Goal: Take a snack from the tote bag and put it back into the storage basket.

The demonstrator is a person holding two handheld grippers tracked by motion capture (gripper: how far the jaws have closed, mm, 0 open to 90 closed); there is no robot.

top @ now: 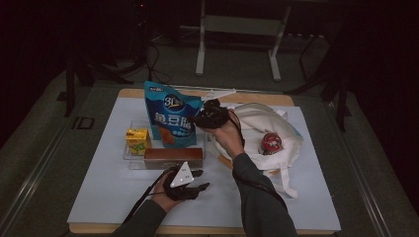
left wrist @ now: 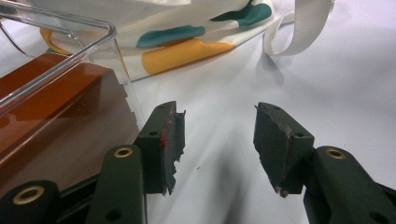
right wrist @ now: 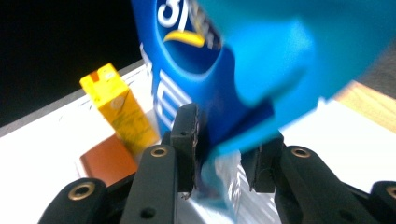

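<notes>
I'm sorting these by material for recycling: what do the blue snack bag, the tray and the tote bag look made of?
Blue snack bag: seemingly glossy plastic film, with a silvery sheen at its edge and soft creases. Tray: clear rigid plastic, probably acrylic; see-through walls with bright rounded rims. Tote bag: matte woven cloth, likely canvas; it lies slumped with flat fabric straps.

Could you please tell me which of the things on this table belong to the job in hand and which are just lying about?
In the job:
blue snack bag, its edge between the right gripper jaws
clear tray it stands in
cloth tote bag

Lying about:
yellow juice carton
brown box
red round item on the tote
left gripper, open, idle
</notes>
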